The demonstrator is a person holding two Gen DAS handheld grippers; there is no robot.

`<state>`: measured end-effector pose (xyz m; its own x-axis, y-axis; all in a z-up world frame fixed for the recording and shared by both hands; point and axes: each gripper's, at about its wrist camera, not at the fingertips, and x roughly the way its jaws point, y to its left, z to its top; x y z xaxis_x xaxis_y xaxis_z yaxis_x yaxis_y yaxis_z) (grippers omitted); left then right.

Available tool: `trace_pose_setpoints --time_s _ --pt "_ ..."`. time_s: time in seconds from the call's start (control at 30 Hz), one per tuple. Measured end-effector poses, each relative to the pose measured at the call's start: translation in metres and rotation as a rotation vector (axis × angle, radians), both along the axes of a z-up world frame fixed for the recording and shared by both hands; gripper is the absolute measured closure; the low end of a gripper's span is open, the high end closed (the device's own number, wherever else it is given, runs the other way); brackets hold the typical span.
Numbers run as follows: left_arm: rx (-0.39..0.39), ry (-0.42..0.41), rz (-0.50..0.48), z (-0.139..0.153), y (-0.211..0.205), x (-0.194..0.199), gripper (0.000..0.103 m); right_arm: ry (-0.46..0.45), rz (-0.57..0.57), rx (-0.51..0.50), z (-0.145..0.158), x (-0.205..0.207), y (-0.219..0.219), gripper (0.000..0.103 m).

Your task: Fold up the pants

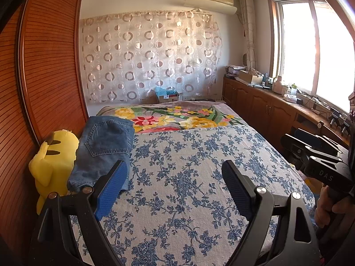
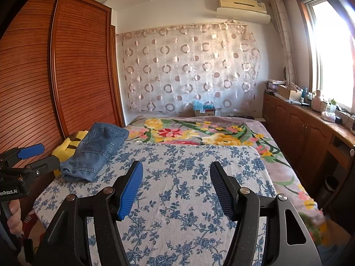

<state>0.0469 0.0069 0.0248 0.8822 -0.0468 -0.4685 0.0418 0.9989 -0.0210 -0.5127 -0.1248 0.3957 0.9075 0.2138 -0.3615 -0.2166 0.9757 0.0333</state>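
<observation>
Blue denim pants (image 1: 105, 148) lie folded into a compact stack at the left side of the bed, a back pocket facing up; the right wrist view shows the pants (image 2: 95, 153) at its left. My left gripper (image 1: 175, 175) hovers open over the flowered sheet, its left pad just right of the stack's near end, nothing between its fingers. My right gripper (image 2: 176, 175) is open too, above the bare sheet to the right of the pants, holding nothing. Each gripper appears at the edge of the other's view, held by a hand.
A yellow plush toy (image 1: 53, 164) is wedged between the pants and the wooden wardrobe (image 1: 44, 77). A blue-flowered sheet (image 1: 199, 177) covers the near bed, a bright floral blanket (image 1: 173, 117) the far part. Cluttered wooden cabinets (image 1: 277, 108) run under the window at right.
</observation>
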Motion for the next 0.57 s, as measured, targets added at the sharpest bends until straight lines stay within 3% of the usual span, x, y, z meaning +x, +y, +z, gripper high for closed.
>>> trace_pose_setpoints --time_s 0.57 --pt "-0.001 0.000 -0.001 0.0002 -0.0001 -0.0004 0.015 -0.004 -0.003 0.002 0.0009 0.0009 0.0013 0.038"
